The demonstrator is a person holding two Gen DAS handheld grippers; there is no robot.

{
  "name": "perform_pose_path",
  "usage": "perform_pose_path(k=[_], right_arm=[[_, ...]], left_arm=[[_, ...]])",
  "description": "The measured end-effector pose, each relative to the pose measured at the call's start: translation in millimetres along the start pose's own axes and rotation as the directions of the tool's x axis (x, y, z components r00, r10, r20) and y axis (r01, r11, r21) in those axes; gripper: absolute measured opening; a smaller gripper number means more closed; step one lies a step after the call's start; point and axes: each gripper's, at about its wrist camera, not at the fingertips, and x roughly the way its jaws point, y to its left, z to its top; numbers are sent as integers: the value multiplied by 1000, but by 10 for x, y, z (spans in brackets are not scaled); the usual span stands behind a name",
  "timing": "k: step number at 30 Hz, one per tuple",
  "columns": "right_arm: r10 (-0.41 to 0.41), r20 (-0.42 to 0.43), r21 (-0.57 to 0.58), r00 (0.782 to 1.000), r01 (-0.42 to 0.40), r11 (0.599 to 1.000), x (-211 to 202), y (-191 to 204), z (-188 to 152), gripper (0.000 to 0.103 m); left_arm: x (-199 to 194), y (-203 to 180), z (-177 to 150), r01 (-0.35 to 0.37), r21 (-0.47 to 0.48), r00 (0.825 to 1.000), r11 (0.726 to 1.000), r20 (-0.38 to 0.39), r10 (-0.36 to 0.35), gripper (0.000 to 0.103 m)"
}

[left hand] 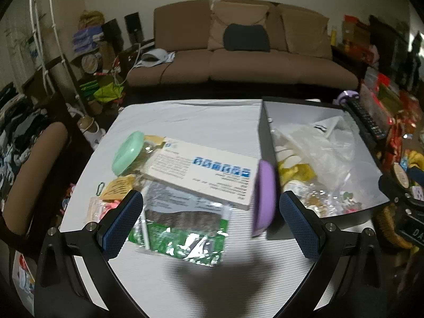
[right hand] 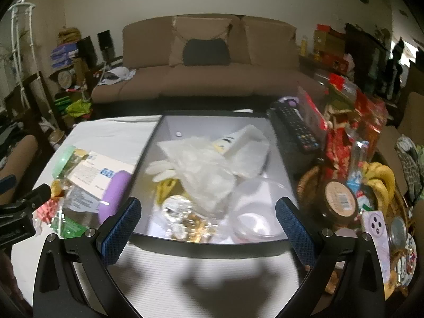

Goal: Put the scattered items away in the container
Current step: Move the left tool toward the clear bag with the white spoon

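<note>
I take the dark-walled rectangular container (right hand: 148, 159) as my landmark: it sits on the white-covered table (left hand: 185, 116) and already holds crumpled clear plastic bags (right hand: 206, 169), a clear round plastic tub (right hand: 254, 212) and some yellow and gold bits. Everything left to tidy lies on the cloth outside its left wall. Pressed right against that wall is a lilac oval case (left hand: 263, 196), its long axis running along the wall, toward me and away. Further left lies a flat white cardboard box with blue print (left hand: 204, 175), angled with one end toward the container, then a mint-lidded clear jar (left hand: 127, 153) tipped on its side, and nearer me a green-and-silver foil pouch (left hand: 182, 228) with small yellow and pink packets beyond its left edge. My left gripper (left hand: 210, 224) hangs over this pile, tilted down at the table, jaws spread wide with nothing between them; the foil pouch lies below its left pad and the lilac case just inside its right pad. My right gripper (right hand: 208, 226) hovers over the container's near rim, likewise tilted down, wide open and empty. The left hand is plainly the nearer one, so I judge it should take the lilac case next, closing across its narrow width.
</note>
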Motion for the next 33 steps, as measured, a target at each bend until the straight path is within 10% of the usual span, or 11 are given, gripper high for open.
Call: perform_pose_path(k=[20, 33], right_arm=[[171, -22, -105, 985, -172, 979, 62, 1509, -49, 103], [201, -64, -137, 978, -208, 969, 274, 1960, -204, 103]], left_arm=[[-23, 1732, -457, -147, -147, 989, 978, -40, 142, 103], [61, 2136, -643, -127, -185, 992, 974, -46, 121, 103]])
